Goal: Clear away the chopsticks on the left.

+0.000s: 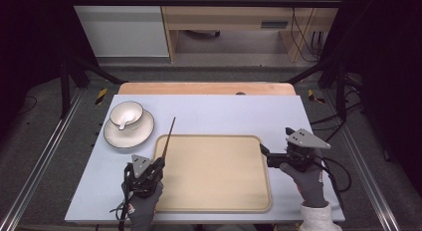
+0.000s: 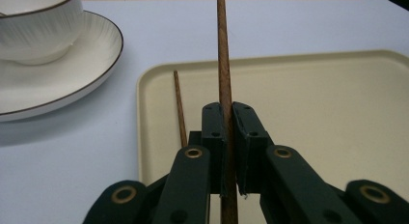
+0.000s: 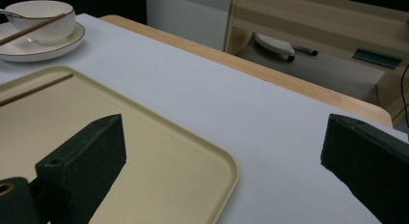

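Wooden second chopstick (image 2: pixel 180 110) lies on tray (image 2: pixel 337 113) beside left tongs (image 2: pixel 228 113).

Two chopsticks (image 2: pixel 223 64) (image 2: pixel 180 108), one tray (image 1: pixel 219 191), one bowl (image 1: pixel 127 113), one plate (image 1: pixel 130 136).

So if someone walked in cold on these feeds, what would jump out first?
Likely the left tool, shut on a brown chopstick that juts out above the left edge of the beige tray. A second chopstick lies in the tray by that edge. Next, the white gold-rimmed bowl on its matching plate at the table's far left, and the right tool open at the tray's right side.
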Demonstrator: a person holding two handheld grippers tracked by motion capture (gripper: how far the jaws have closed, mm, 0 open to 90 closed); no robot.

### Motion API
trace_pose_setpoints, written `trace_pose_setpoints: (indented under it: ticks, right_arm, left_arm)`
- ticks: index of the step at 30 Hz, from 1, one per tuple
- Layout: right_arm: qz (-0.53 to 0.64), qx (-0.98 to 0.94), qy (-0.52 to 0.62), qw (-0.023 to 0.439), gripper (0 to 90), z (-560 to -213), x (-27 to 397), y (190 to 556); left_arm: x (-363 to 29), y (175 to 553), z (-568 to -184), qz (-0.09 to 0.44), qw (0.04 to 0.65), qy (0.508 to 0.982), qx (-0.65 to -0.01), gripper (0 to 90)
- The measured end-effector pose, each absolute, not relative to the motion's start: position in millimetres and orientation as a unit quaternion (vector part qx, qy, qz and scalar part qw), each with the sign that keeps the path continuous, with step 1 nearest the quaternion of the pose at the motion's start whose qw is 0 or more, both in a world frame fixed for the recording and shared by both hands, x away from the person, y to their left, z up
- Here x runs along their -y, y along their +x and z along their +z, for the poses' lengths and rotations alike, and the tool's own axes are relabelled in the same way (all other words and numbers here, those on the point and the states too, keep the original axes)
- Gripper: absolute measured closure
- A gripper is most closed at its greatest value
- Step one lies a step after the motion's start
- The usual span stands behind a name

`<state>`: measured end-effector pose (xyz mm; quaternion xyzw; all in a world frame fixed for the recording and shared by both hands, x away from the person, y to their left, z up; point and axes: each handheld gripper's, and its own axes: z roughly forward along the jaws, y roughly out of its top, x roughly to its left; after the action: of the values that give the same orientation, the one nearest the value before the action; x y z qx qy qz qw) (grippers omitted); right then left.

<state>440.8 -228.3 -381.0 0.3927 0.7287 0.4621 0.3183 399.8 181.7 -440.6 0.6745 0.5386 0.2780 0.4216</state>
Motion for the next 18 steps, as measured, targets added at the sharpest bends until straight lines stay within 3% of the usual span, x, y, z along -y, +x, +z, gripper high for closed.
trace_pose_setpoints:
  ticks: [18]
  right_arm:
    - [0.460,-0.730,0.394,0.316,2.2,-382,227,441]
  left_arm:
    - [-169,396,-473,0.261,0.387,0.690,-0.553,84.1]
